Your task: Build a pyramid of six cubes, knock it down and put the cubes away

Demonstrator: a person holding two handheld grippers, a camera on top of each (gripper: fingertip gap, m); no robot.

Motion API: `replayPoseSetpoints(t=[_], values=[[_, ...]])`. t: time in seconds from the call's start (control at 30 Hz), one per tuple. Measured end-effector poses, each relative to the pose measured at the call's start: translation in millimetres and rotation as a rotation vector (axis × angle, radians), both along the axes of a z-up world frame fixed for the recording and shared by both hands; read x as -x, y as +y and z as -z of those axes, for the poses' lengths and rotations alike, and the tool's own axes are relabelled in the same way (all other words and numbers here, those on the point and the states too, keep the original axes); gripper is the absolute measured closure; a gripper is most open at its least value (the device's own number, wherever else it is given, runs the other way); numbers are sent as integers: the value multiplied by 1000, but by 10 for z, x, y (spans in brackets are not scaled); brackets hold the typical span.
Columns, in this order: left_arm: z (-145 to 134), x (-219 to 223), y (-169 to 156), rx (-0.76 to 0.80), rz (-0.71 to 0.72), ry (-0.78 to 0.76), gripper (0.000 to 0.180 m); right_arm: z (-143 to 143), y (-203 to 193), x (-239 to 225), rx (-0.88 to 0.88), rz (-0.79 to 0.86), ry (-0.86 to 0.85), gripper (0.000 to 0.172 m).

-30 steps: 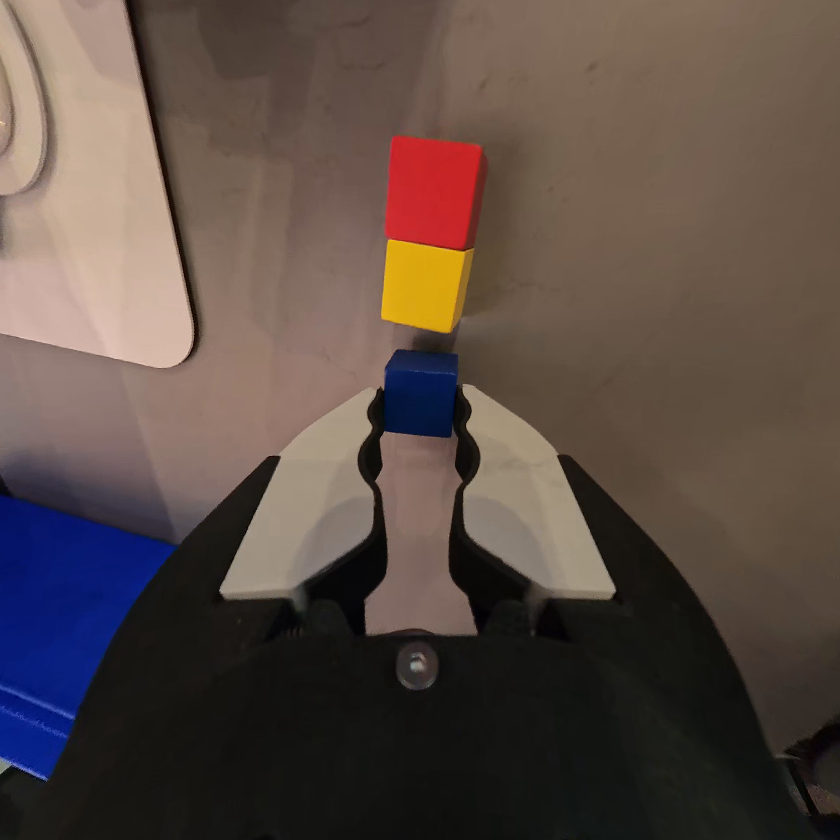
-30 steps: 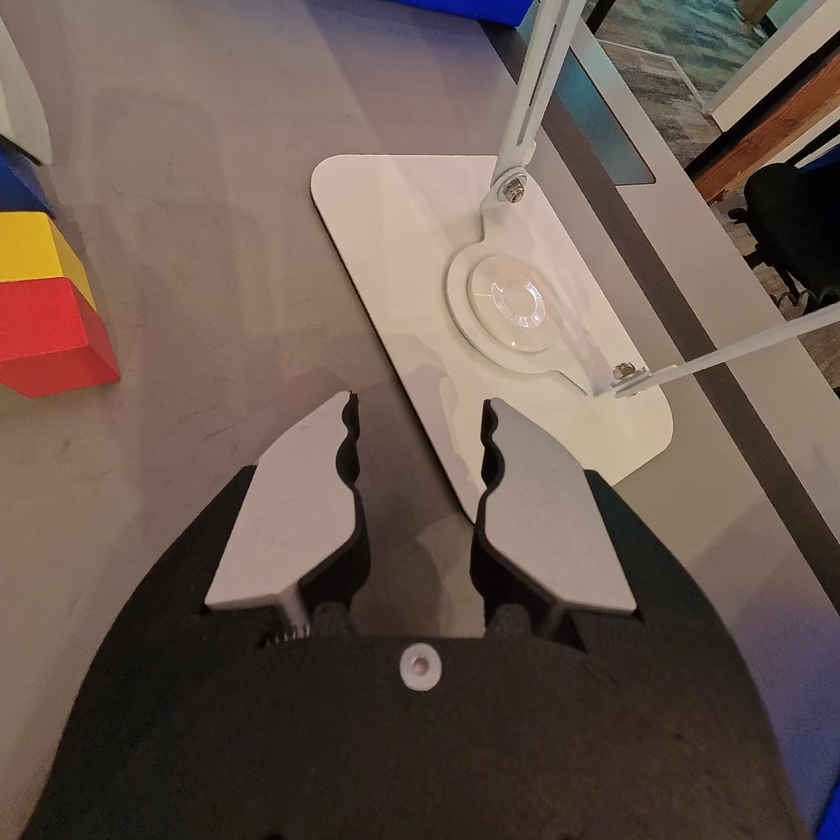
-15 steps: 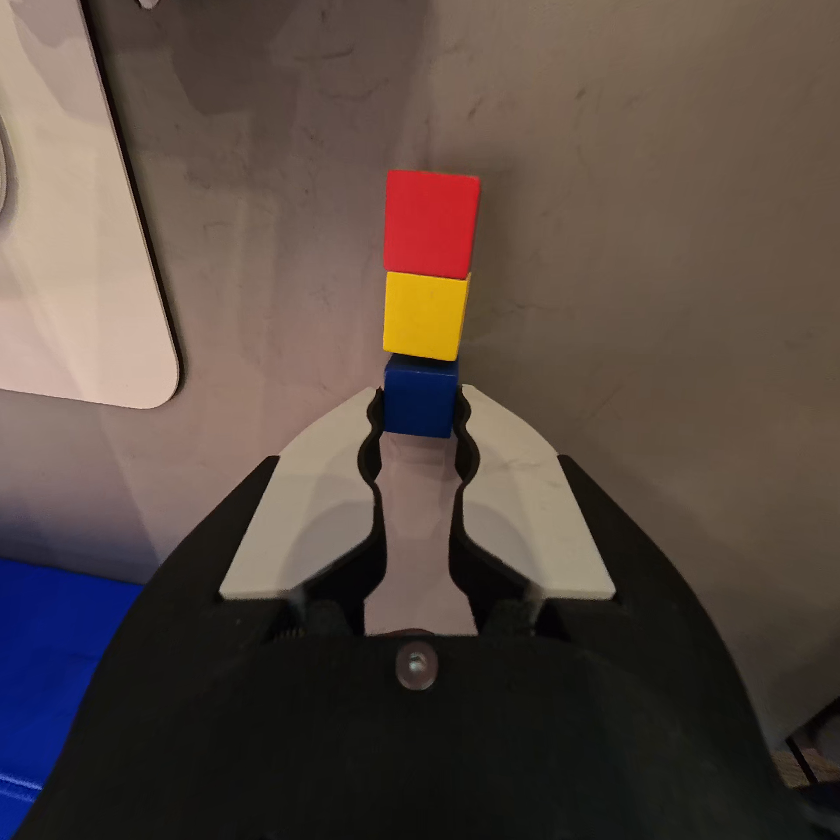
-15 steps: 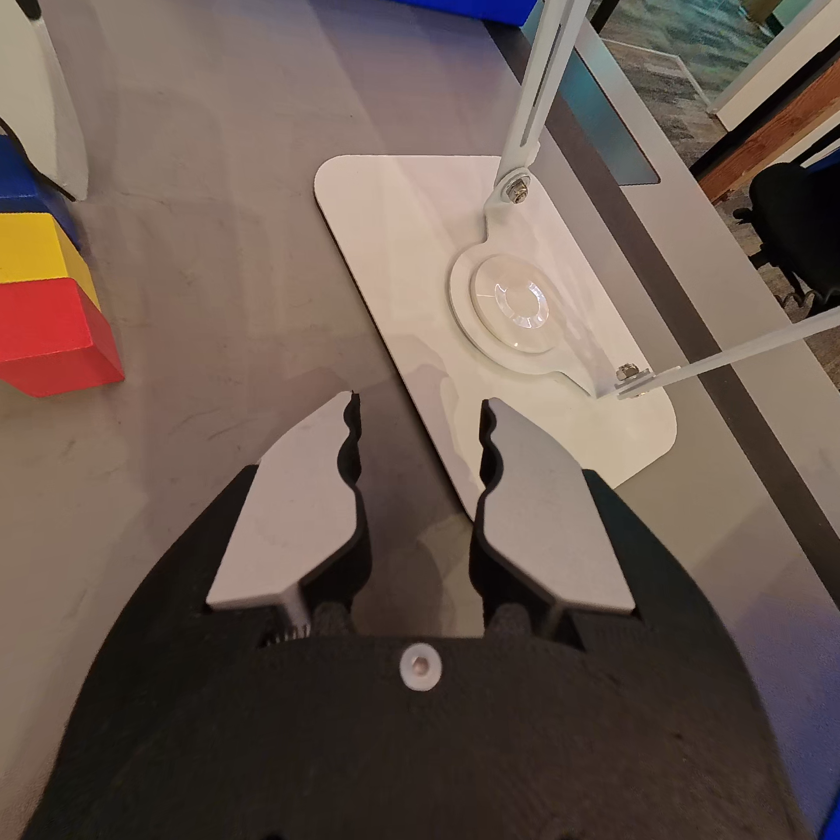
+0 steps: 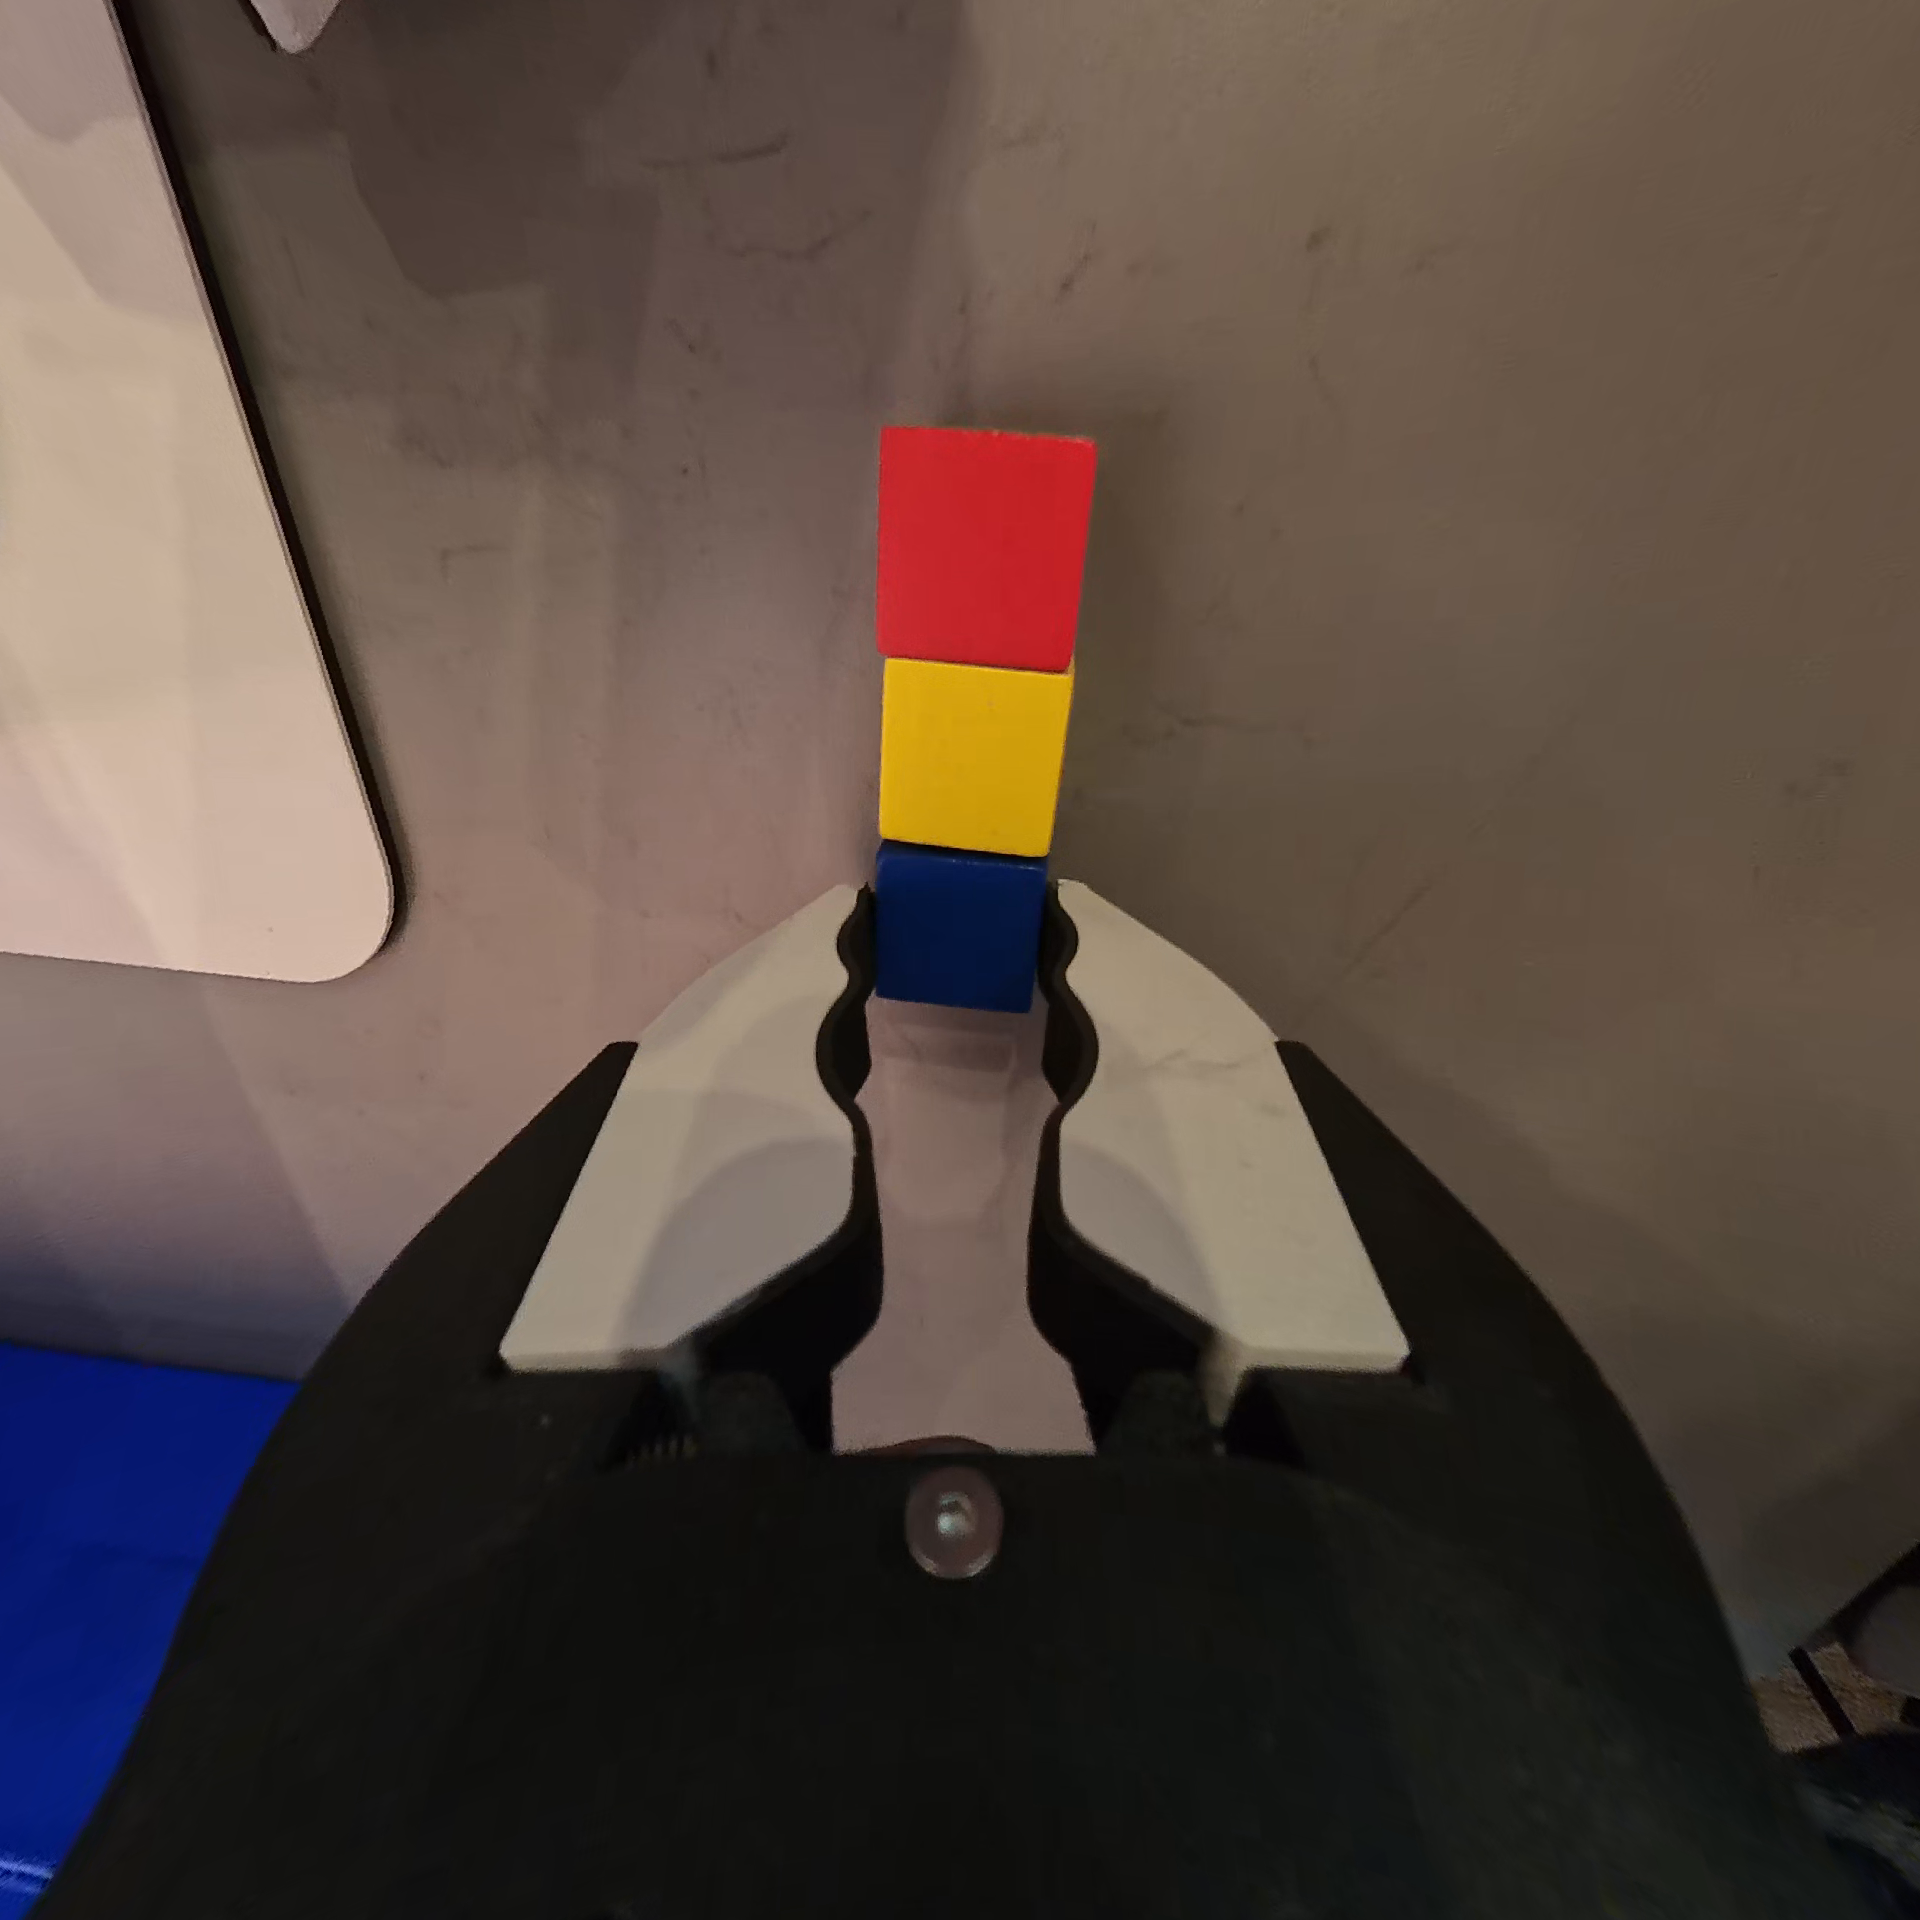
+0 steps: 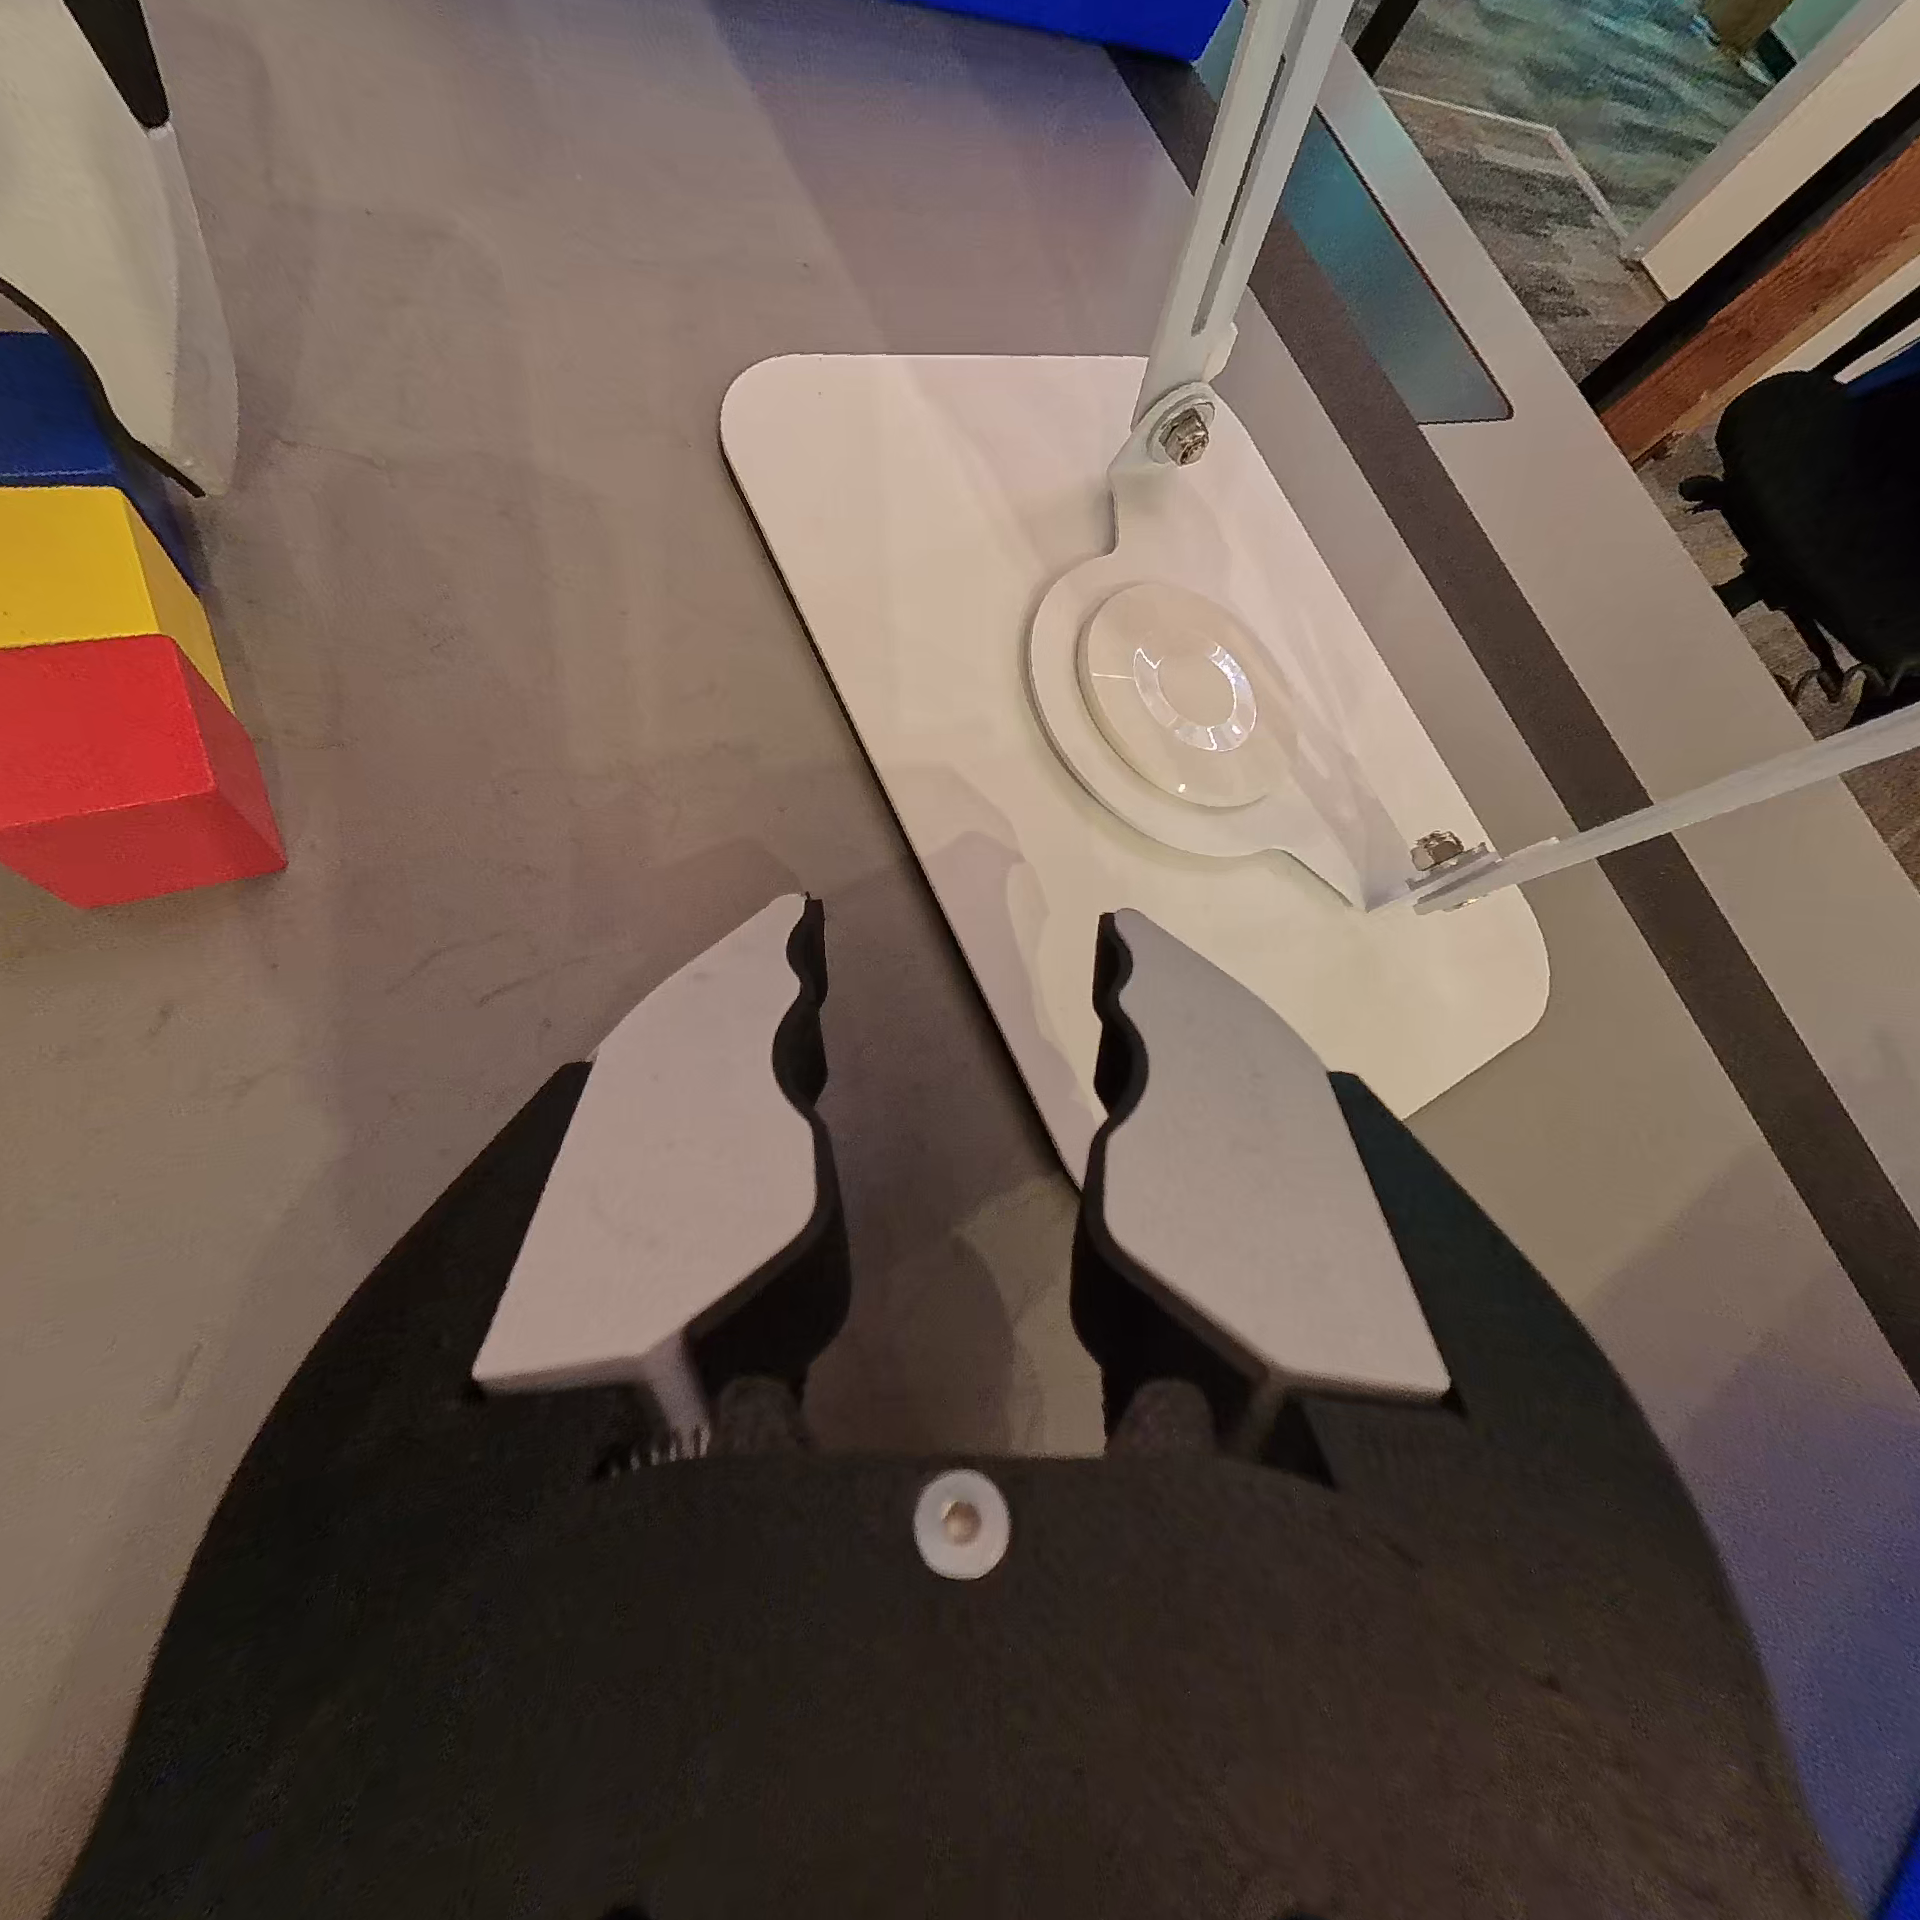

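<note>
Left gripper (image 5: 957,925) clamped on small blue wooden cube (image 5: 956,928), touching yellow wooden cube (image 5: 975,756). Right gripper (image 6: 961,920) spread apart, bare, above grey table (image 6: 520,520).

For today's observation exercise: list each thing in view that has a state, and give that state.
Left gripper: shut on the blue cube.
Blue cube: gripped, against the yellow cube.
Yellow cube: on the table, touching the red cube.
Red cube: on the table.
Right gripper: open, empty.

The left gripper (image 5: 957,928) has its 2 fingers pressed on a blue cube (image 5: 957,925) at frame centre. The right gripper (image 6: 961,925) has its fingers apart, holding nothing.
</note>
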State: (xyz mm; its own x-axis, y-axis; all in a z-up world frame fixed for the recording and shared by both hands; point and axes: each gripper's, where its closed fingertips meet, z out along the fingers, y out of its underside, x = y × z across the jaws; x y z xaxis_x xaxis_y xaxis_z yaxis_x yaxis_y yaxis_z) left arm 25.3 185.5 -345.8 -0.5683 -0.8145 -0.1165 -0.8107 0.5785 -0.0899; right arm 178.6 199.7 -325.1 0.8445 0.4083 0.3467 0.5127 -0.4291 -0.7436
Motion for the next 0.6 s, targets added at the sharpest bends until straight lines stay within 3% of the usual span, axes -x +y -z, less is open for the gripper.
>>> replayPoseSetpoints(t=[0.53,0.6], values=[[6,-37,-25,7,11,-1,152,1,1,2,0,-2,-1,123],[2,-29,-26,12,1,-7,141,0,1,3,-1,-2,-2,123]])
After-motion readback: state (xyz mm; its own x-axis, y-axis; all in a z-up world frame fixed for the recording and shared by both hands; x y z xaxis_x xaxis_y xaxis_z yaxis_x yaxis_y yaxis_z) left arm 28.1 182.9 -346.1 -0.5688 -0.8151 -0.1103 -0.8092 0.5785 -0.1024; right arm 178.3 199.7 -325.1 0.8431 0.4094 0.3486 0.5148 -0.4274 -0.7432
